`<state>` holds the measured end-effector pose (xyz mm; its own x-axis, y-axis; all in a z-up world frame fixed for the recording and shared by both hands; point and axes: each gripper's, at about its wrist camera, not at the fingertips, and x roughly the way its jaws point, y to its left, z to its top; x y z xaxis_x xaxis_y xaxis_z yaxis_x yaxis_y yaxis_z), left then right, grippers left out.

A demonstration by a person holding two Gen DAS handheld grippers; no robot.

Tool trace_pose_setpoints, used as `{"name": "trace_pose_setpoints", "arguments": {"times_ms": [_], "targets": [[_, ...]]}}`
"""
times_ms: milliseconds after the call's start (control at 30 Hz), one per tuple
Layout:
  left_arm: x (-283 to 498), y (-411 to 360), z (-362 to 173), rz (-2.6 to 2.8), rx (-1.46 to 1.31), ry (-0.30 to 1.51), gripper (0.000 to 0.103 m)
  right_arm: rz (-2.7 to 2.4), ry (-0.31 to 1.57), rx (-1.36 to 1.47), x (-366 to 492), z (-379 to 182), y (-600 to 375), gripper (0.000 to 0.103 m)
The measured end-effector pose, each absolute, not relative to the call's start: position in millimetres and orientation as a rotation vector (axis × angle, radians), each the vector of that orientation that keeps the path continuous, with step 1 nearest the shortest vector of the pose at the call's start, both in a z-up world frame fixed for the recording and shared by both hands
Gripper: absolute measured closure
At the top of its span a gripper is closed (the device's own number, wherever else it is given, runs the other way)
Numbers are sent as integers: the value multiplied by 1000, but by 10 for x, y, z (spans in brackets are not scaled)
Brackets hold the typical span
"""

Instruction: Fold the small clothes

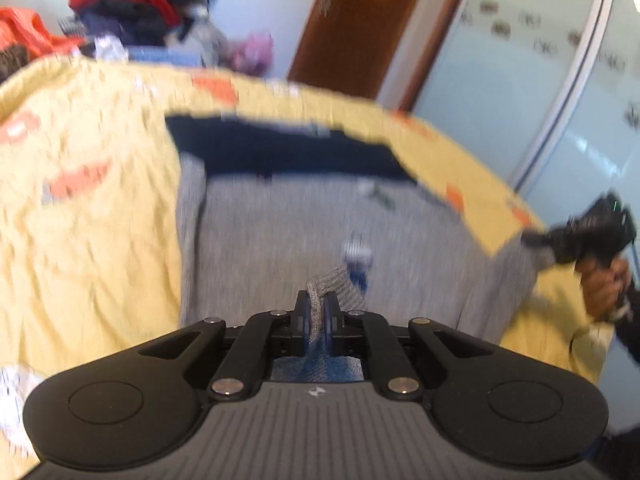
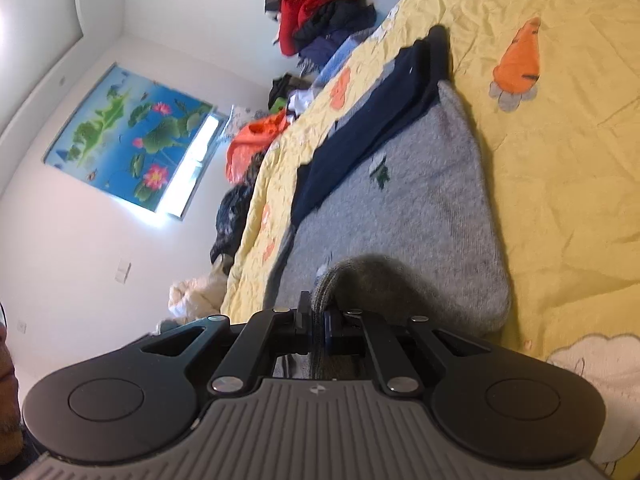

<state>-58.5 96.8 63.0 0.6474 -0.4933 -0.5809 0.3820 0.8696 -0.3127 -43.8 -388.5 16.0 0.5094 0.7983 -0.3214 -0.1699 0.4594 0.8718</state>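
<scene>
Left wrist view: my left hand-held gripper (image 1: 316, 312) has its jaws pinched together on a bunched corner of the grey ribbed knit sweater with a navy band at its far end (image 1: 280, 232).
Right wrist view: my right hand-held gripper (image 2: 318, 320) is clamped tight on another grey corner of the same garment (image 2: 420, 200); from the left camera I see it at the frame's right edge (image 1: 536, 238), a hand (image 1: 604, 284) around its handle.
Location: sweater spread on the yellow quilted bedspread with orange carrot prints (image 2: 560, 160), near corners raised off it, navy band lying flat at the far end.
Weight: I judge it light, though heavier than thin cotton.
Stiffness: soft and limp; it will sag between my two grips and drape wherever unsupported.
Surface: fuzzy knit, not slippery; should hold in the pads and cling slightly to the quilt.
Fragility: not breakable, but loose knit can stretch or snag if pulled hard.
Hold points: hem corners or shoulder seams, both sides level, so the fold lands square.
Background: pile of red, black and dark blue clothes (image 2: 324, 8) beyond the bed, well apart.
</scene>
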Motion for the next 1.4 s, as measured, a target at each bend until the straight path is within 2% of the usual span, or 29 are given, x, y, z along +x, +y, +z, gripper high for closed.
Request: {"name": "trace_pose_setpoints", "arguments": {"times_ms": [200, 400, 533, 600, 667, 733, 767, 833, 900, 967, 1000, 1033, 1100, 1233, 1300, 1333, 1400], "targets": [[-102, 916, 956, -502, -181, 606, 96, 700, 735, 914, -32, 357, -3931, 88], [734, 1034, 1330, -406, -196, 401, 96, 668, 619, 891, 938, 643, -4080, 88], [1551, 1202, 1088, -261, -247, 388, 97, 515, 649, 938, 1882, 437, -4304, 88], [1979, 1231, 795, -210, -231, 462, 97, 442, 696, 959, 2292, 220, -4372, 87], [2297, 1235, 498, -142, -217, 558, 97, 390, 715, 977, 2554, -2, -4371, 81], [2416, 1259, 321, -120, -226, 609, 96, 316, 743, 953, 2675, -133, -4325, 63], [2396, 1278, 291, -95, -231, 600, 96, 323, 738, 953, 2682, -169, -4298, 59], [2287, 1394, 270, -84, -279, 571, 93, 353, 715, 931, 2605, -166, -4250, 40], [2172, 1491, 275, -92, -327, 569, 91, 367, 700, 858, 2449, -85, -4192, 36], [1968, 1563, 245, -109, -369, 563, 85, 358, 698, 776, 2292, 24, -4194, 36], [1874, 1581, 232, -123, -384, 570, 73, 349, 697, 753, 2197, 42, -4201, 36], [1834, 1595, 207, -130, -400, 585, 57, 343, 701, 735, 2103, 56, -4215, 35], [1712, 1596, 136, -126, -416, 602, 40, 318, 725, 697, 1933, 71, -4247, 35], [1567, 1501, 79, -150, -397, 637, 40, 312, 773, 602, 1575, 8, -4163, 35], [1565, 1375, 86, -147, -319, 660, 44, 312, 783, 568, 1439, -9, -4094, 35], [1559, 1291, 87, -154, -272, 672, 67, 314, 776, 559, 1377, -11, -4064, 35], [1558, 1110, 82, -160, -157, 704, 90, 321, 770, 546, 1296, -1, -4010, 35]]}}
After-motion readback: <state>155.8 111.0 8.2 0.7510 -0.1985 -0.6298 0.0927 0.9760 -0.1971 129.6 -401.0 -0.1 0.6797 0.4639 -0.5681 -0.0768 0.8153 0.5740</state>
